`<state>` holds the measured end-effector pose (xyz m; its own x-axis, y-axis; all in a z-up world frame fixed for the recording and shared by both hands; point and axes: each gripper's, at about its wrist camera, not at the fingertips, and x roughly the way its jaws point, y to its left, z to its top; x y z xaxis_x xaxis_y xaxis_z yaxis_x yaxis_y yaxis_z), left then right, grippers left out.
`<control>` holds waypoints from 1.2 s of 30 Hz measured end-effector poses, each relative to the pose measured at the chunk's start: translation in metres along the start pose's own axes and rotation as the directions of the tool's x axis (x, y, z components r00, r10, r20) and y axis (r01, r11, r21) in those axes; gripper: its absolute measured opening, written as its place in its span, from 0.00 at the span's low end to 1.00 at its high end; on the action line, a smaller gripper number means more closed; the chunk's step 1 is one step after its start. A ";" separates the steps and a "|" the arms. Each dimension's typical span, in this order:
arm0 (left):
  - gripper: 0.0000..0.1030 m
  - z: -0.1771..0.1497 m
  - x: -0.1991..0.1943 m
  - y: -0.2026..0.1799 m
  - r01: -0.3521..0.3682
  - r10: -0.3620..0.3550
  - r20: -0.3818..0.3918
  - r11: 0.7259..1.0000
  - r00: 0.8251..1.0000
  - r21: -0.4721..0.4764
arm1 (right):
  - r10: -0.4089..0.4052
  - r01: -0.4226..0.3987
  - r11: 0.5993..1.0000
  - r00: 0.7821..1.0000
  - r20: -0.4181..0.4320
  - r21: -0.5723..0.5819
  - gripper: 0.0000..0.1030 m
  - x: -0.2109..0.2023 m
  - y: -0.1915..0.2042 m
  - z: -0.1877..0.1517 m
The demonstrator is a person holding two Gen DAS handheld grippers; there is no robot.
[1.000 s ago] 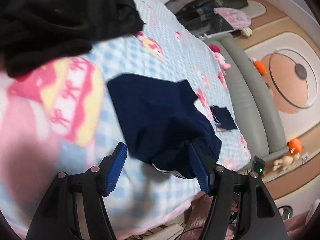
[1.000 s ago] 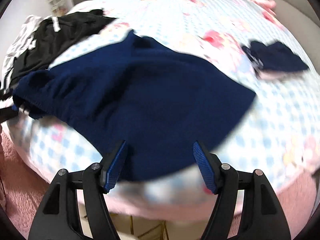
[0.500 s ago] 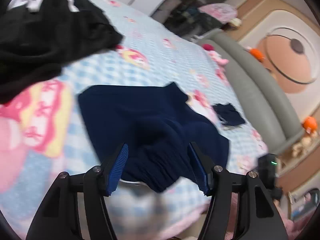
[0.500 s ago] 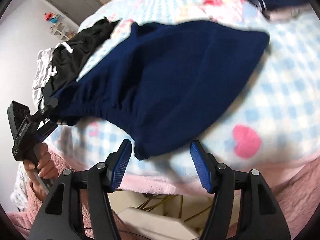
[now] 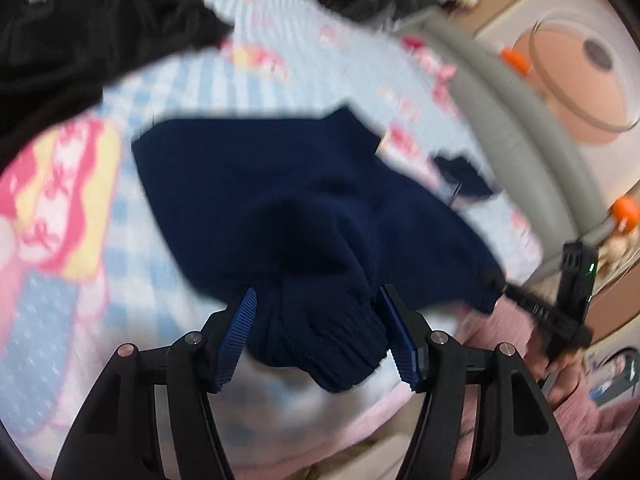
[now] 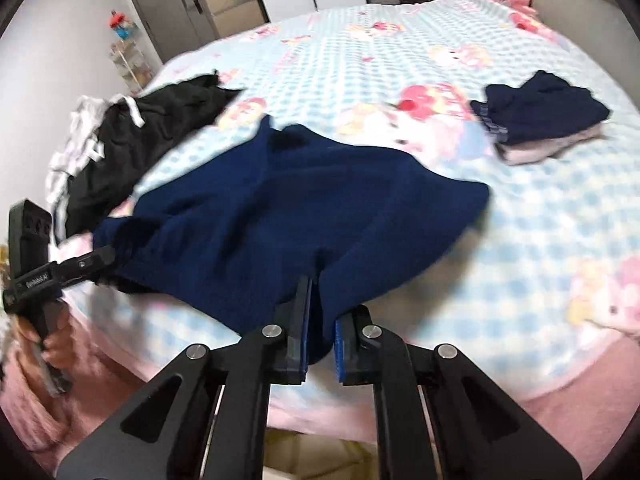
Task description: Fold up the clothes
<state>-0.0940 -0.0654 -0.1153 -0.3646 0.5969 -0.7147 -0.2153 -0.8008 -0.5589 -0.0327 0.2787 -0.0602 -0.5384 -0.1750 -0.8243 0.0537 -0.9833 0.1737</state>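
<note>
A navy knit garment point(image 6: 304, 204) lies spread on the bed near its front edge. My right gripper point(image 6: 320, 344) is shut on its near hem, with fabric pinched between the blue pads. In the left wrist view the right gripper point(image 5: 500, 286) grips the garment's point(image 5: 280, 184) right corner. My left gripper point(image 5: 320, 334) has its jaws wide and opening slightly. The bunched elastic waistband fills the gap between them and droops below. I cannot see the pads squeezing it. From the right wrist view, the left gripper point(image 6: 109, 256) sits at the garment's left corner.
A black garment pile point(image 6: 140, 152) with white pieces lies at the bed's left. A folded navy piece point(image 6: 540, 112) rests on a pink one at the right. The checked cartoon blanket point(image 6: 400, 52) covers the bed. A grey padded headboard point(image 5: 500, 120) runs along the far side.
The right gripper closed on the garment's hem, which had lain between its open fingers. The left gripper moved in over the waistband bunch. The garment's near edge is drawn up.
</note>
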 end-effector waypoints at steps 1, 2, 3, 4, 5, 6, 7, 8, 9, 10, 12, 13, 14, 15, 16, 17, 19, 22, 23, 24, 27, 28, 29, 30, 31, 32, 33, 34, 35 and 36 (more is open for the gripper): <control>0.63 -0.002 0.005 -0.001 -0.021 0.022 -0.036 1.000 0.999 0.014 | -0.027 0.027 1.000 0.999 -0.035 0.012 0.08 0.009 -0.007 -0.006; 0.63 -0.004 0.008 -0.004 -0.045 0.047 -0.054 0.998 0.997 0.039 | -0.052 0.054 0.998 0.995 -0.080 0.025 0.08 0.019 -0.014 -0.012; 0.64 -0.006 0.011 -0.007 -0.069 0.073 -0.072 0.996 0.995 0.064 | -0.066 0.070 0.997 0.993 -0.096 0.039 0.08 0.022 -0.020 -0.017; 0.64 -0.008 0.012 -0.009 -0.085 0.092 -0.084 0.993 0.992 0.083 | -0.075 0.081 0.995 0.992 -0.097 0.053 0.08 0.021 -0.025 -0.019; 0.64 -0.008 0.010 -0.010 -0.085 0.091 -0.079 0.993 0.993 0.086 | -0.085 0.091 0.994 0.992 -0.098 0.067 0.08 0.020 -0.030 -0.022; 0.64 -0.007 0.005 -0.011 -0.076 0.081 -0.064 0.994 0.995 0.080 | -0.094 0.102 0.992 0.991 -0.099 0.081 0.09 0.019 -0.035 -0.025; 0.64 -0.006 0.000 -0.012 -0.063 0.066 -0.043 0.995 0.997 0.077 | -0.100 0.108 0.990 0.991 -0.085 0.091 0.13 0.013 -0.038 -0.023; 0.64 -0.003 -0.008 -0.014 -0.042 0.043 -0.002 0.996 0.999 0.080 | -0.105 0.111 0.989 0.993 -0.063 0.099 0.16 0.005 -0.040 -0.019; 0.64 -0.001 -0.016 -0.016 -0.023 0.019 0.046 0.996 0.999 0.084 | -0.110 0.113 0.988 0.993 -0.035 0.108 0.16 -0.004 -0.041 -0.015; 0.65 0.001 -0.022 -0.018 -0.008 0.000 0.089 0.996 0.996 0.085 | -0.115 0.114 0.988 0.993 0.002 0.105 0.19 -0.014 -0.038 -0.009; 0.65 0.006 -0.031 -0.021 0.010 -0.023 0.164 0.997 0.986 0.080 | -0.121 0.114 0.990 0.989 0.081 0.085 0.23 -0.032 -0.030 0.002; 0.65 0.008 -0.029 -0.021 -0.009 -0.003 0.166 0.997 0.986 0.074 | -0.124 0.115 0.990 0.985 0.121 0.076 0.25 -0.041 -0.026 0.008; 0.65 0.008 -0.024 -0.021 -0.034 0.023 0.154 0.997 0.988 0.073 | -0.109 0.102 0.993 0.984 0.140 0.056 0.26 -0.044 -0.021 0.012; 0.65 0.008 -0.014 -0.022 -0.073 0.063 0.116 0.994 0.991 0.081 | -0.074 0.073 0.997 0.988 0.133 0.016 0.27 -0.037 -0.010 0.017; 0.65 0.006 -0.004 -0.024 -0.114 0.107 0.075 0.989 0.991 0.097 | -0.045 0.048 0.999 0.993 0.105 -0.022 0.29 -0.026 0.001 0.021; 0.65 0.002 0.007 -0.026 -0.164 0.161 0.028 0.978 0.986 0.126 | -0.025 0.029 0.998 0.997 0.072 -0.048 0.30 -0.013 0.009 0.022; 0.68 -0.004 0.016 -0.029 -0.212 0.219 -0.021 0.963 0.976 0.164 | 0.011 -0.011 0.997 1.000 -0.007 -0.080 0.30 0.018 0.026 0.016; 0.71 -0.012 0.014 -0.030 -0.235 0.249 -0.052 0.954 0.967 0.185 | -0.060 0.045 0.990 0.992 -0.108 -0.136 0.29 0.060 0.032 -0.004; 0.71 -0.009 0.004 -0.025 -0.206 0.213 -0.034 0.968 0.976 0.143 | -0.084 0.066 0.986 0.990 -0.114 -0.156 0.28 0.065 0.030 -0.009; 0.71 -0.005 -0.007 -0.020 -0.175 0.177 -0.010 0.979 0.984 0.100 | -0.085 0.066 0.985 0.989 -0.117 -0.156 0.28 0.063 0.027 -0.011; 0.71 0.023 -0.038 0.002 -0.110 0.113 0.120 0.993 0.986 -0.038 | -0.017 0.005 0.993 0.994 -0.105 -0.121 0.32 0.048 0.021 0.002; 0.71 0.035 -0.044 0.013 -0.121 0.133 0.151 0.989 0.980 -0.086 | 0.024 -0.034 0.994 0.996 -0.087 -0.108 0.35 0.040 0.020 0.011; 0.71 0.045 -0.049 0.024 -0.132 0.154 0.172 0.982 0.973 -0.133 | 0.057 -0.065 0.992 0.996 -0.074 -0.105 0.38 0.035 0.021 0.020; 0.70 0.054 -0.049 0.035 -0.147 0.178 0.174 0.973 0.968 -0.177 | 0.078 -0.085 0.990 0.995 -0.065 -0.116 0.40 0.031 0.024 0.033; 0.68 0.062 -0.050 0.046 -0.161 0.202 0.175 0.962 0.964 -0.222 | 0.083 -0.090 0.987 0.995 -0.056 -0.131 0.41 0.030 0.029 0.045; 0.68 0.070 -0.050 0.057 -0.162 0.212 0.174 0.951 0.962 -0.263 | 0.083 -0.089 0.985 0.995 -0.047 -0.146 0.42 0.030 0.035 0.055; 0.68 0.075 -0.048 0.067 -0.137 0.194 0.170 0.945 0.966 -0.297 | 0.082 -0.088 0.982 0.996 -0.046 -0.165 0.42 0.032 0.043 0.066; 0.68 0.079 -0.045 0.078 -0.105 0.167 0.169 0.939 0.971 -0.328 | 0.080 -0.087 0.979 0.996 -0.048 -0.186 0.43 0.035 0.051 0.078; 0.67 0.082 -0.041 0.087 -0.063 0.128 0.169 0.936 0.977 -0.346 | 0.073 -0.082 0.975 0.996 -0.047 -0.206 0.43 0.037 0.060 0.089; 0.67 0.083 -0.035 0.091 -0.039 0.100 0.158 0.935 0.982 -0.352 | 0.068 -0.076 0.971 0.997 -0.041 -0.229 0.44 0.042 0.070 0.099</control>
<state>-0.1759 -0.1630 -0.1066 -0.5229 0.4985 -0.6915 0.1314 -0.7544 -0.6431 -0.1351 0.2075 -0.0294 -0.4983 -0.2433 -0.8322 0.2852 -0.9524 0.1076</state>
